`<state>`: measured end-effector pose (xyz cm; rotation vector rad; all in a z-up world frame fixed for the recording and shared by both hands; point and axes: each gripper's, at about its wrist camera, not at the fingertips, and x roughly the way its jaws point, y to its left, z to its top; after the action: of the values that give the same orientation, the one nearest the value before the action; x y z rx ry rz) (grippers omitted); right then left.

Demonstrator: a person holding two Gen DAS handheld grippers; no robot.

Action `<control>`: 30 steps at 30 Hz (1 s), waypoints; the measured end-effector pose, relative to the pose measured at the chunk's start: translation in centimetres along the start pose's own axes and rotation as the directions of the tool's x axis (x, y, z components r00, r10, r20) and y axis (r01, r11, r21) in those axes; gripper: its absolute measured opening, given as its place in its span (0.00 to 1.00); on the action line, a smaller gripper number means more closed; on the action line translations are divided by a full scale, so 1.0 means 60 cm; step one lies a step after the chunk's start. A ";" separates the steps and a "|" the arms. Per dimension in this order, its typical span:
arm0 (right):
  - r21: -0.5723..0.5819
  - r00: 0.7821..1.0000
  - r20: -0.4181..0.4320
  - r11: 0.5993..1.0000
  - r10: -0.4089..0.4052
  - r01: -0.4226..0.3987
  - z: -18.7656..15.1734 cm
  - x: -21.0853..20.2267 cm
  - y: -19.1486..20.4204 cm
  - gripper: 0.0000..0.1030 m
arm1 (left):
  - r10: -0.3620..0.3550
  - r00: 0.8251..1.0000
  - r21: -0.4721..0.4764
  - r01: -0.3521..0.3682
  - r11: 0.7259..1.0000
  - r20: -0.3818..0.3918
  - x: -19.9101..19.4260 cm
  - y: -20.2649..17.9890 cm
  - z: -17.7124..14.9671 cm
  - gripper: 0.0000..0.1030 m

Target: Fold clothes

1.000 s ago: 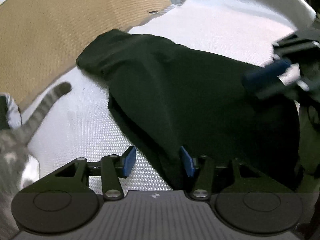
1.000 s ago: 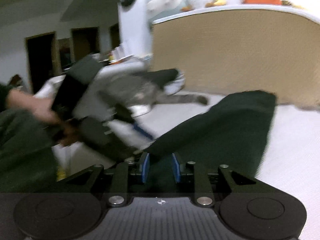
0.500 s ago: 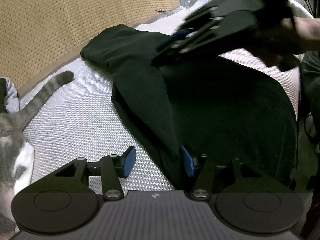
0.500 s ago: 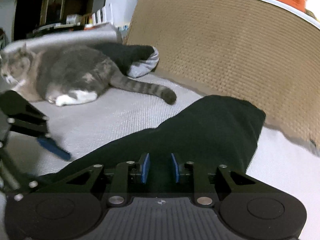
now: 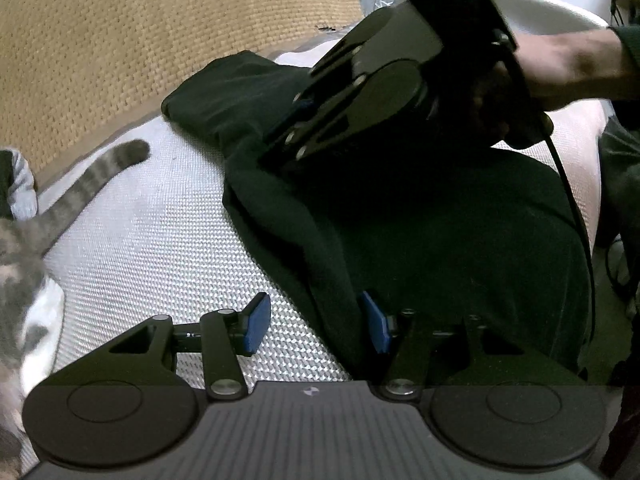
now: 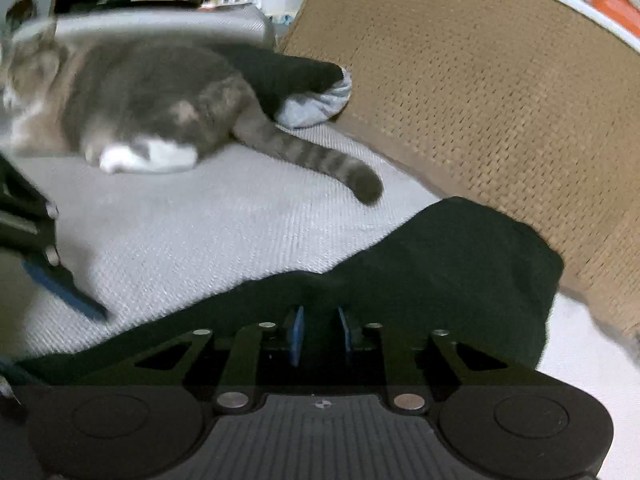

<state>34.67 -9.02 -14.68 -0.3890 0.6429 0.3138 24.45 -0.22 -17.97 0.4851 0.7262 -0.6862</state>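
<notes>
Now lowered onto the dark garment [image 5: 440, 220] on the bed [image 5: 160, 240], right hand-held gripper [image 6: 320, 334] pinching a fold; left hand-held gripper [image 5: 316, 322] still spread wide at the garment's edge.

No readable text, labels, brand names or numbers show in either view; small marks on the grippers' housings are too tiny to read

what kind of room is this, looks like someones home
Most likely a bedroom in a home: a dark garment lies on a white woven bed cover below a wicker headboard, and a cat lounges on the bed.
</notes>
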 end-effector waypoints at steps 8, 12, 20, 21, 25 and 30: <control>0.050 0.999 0.038 0.999 -0.004 0.002 0.020 0.010 -0.046 0.19 | -0.034 0.990 0.038 0.029 0.999 0.135 -0.023 -0.010 0.005 0.44; 0.136 0.997 0.027 0.988 -0.076 0.072 0.023 0.030 -0.106 0.20 | -0.095 0.991 0.049 0.091 0.995 0.092 -0.002 -0.011 0.003 0.39; 0.176 0.997 -0.016 0.981 -0.081 0.083 0.017 0.072 -0.153 0.20 | -0.128 0.989 0.003 0.128 0.992 0.076 0.011 -0.001 -0.006 0.39; 0.176 0.996 -0.008 0.980 -0.092 0.092 0.021 0.072 -0.156 0.20 | -0.128 0.989 -0.001 0.129 0.992 0.077 0.011 0.000 -0.007 0.39; 0.197 0.992 -0.015 0.972 -0.127 0.127 0.029 0.089 -0.186 0.20 | -0.130 0.988 -0.006 0.131 0.991 0.078 0.011 0.001 -0.007 0.40; 0.226 0.985 -0.031 0.959 -0.168 0.171 0.038 0.114 -0.227 0.20 | -0.136 0.987 -0.017 0.138 0.990 0.085 0.010 0.005 -0.007 0.41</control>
<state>46.46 -18.92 -13.93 -0.2238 0.6447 0.0727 24.79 -0.01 -18.61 0.3853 0.6923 -0.8214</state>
